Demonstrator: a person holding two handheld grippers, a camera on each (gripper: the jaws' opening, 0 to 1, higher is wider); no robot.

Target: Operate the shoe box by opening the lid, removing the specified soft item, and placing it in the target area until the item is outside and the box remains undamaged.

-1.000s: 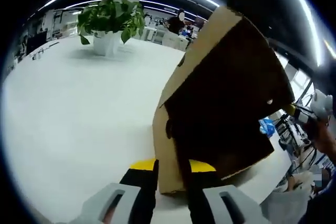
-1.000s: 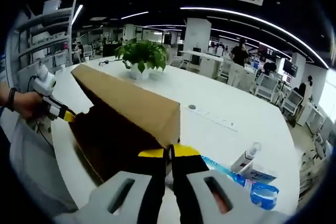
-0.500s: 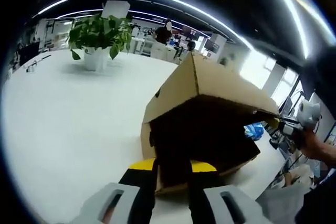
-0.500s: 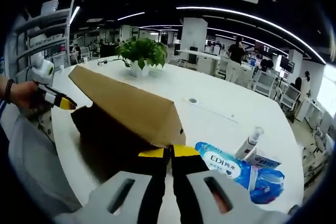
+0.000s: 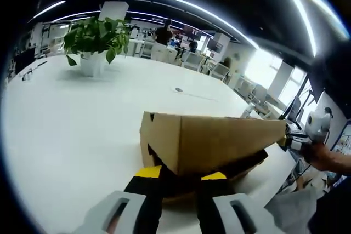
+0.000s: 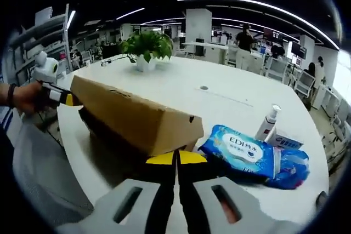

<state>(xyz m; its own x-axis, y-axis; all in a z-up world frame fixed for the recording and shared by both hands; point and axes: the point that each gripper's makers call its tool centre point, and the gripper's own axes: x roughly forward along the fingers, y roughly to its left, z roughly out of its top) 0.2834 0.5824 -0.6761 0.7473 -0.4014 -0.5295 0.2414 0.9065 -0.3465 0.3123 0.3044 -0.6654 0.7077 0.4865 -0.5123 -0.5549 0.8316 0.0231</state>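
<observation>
Both fingers (image 5: 180, 175) (image 6: 176, 158) closed on shoe box lid (image 6: 131, 114).

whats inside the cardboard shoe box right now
Nothing of the inside can be seen. The brown cardboard lid hangs low over the box's dark base, leaving a shadowed gap. Both grippers, left and right, pinch its opposite ends.

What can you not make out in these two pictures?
- Box inside: hidden by the lowered lid, both views.
- Right gripper grip: lid edge hidden behind the jaws, right gripper view.
- Left gripper grip: dark, left gripper view.
- Bottle label: too small.
</observation>
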